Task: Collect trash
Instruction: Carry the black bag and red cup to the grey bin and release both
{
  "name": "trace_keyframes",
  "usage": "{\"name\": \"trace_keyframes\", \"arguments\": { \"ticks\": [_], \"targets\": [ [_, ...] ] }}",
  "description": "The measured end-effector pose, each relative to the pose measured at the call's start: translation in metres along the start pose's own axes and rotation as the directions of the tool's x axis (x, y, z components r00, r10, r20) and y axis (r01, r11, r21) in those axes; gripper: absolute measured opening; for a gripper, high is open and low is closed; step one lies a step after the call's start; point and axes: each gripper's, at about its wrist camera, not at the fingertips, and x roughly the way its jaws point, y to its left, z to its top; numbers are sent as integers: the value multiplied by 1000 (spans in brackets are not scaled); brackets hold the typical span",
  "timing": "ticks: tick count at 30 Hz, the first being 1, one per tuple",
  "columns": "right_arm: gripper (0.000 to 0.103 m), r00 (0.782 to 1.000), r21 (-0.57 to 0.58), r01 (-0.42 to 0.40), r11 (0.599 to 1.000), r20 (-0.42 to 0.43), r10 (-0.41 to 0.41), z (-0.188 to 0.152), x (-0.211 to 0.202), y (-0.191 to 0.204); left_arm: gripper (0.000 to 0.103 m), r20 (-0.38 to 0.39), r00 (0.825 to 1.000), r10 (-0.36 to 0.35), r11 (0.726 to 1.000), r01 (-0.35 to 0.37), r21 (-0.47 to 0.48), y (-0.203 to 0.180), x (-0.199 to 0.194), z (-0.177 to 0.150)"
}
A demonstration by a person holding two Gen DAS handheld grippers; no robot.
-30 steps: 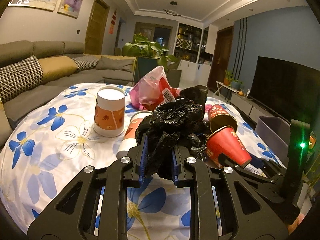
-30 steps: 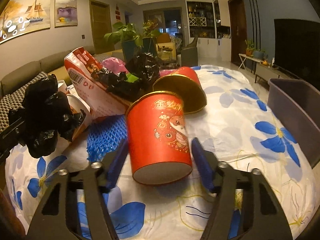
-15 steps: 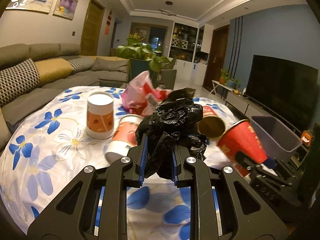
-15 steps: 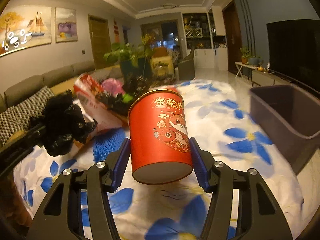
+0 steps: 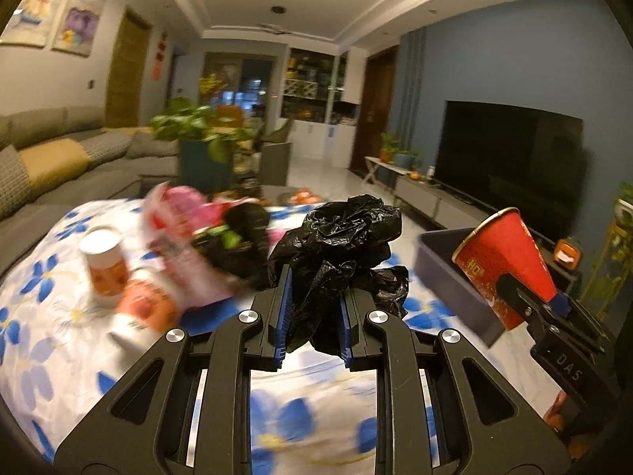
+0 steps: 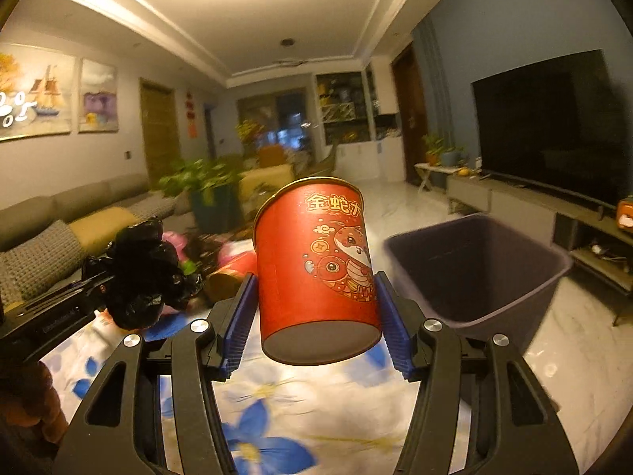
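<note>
Left gripper: the black left gripper (image 5: 312, 308) with blue pads is squeezed tight on a crumpled black plastic bag (image 5: 340, 245). The bag bulges out above the pads and is up in the air over the table.

Right gripper: the black right gripper (image 6: 316, 312) with blue pads is squeezed on a red paper cup with a gold rim and a cartoon snake on it (image 6: 316, 273). One pad presses each side of the cup. The cup's flat bottom faces the camera and its open top points away. It is off the table.

Bin: a dark grey plastic bin (image 6: 474, 273) sits just past the right edge of the table. The red cup is near it, a little to its left. I cannot tell what is inside.

Table: a round table with a white cloth with blue flowers (image 5: 59, 316) is under both tools.

Trash on the table: a white and orange paper tub (image 5: 105, 261) stands up on the left. Another orange and white cup (image 5: 146, 308) lies on its side near it. Behind them is a blurry pile with a pink and red wrapper (image 5: 178, 229) and one more black bag (image 5: 245, 233).

Room: a grey sofa with a yellow cushion (image 5: 51, 162) is on the left. A big black TV (image 5: 514, 162) is on the right.
</note>
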Motion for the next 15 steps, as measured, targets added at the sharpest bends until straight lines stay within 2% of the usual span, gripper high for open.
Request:
{"name": "trace_keyframes", "arguments": {
  "ticks": [8, 15],
  "targets": [
    [58, 987, 34, 154, 988, 50, -155, 12, -3, -62, 20, -2, 993, -118, 992, 118, 51, -66, 40, 17],
    [58, 971, 66, 224, 972, 68, -228, 19, 15, -101, 20, 13, 984, -177, 982, 176, 73, -112, 83, 26]
  ]
}}
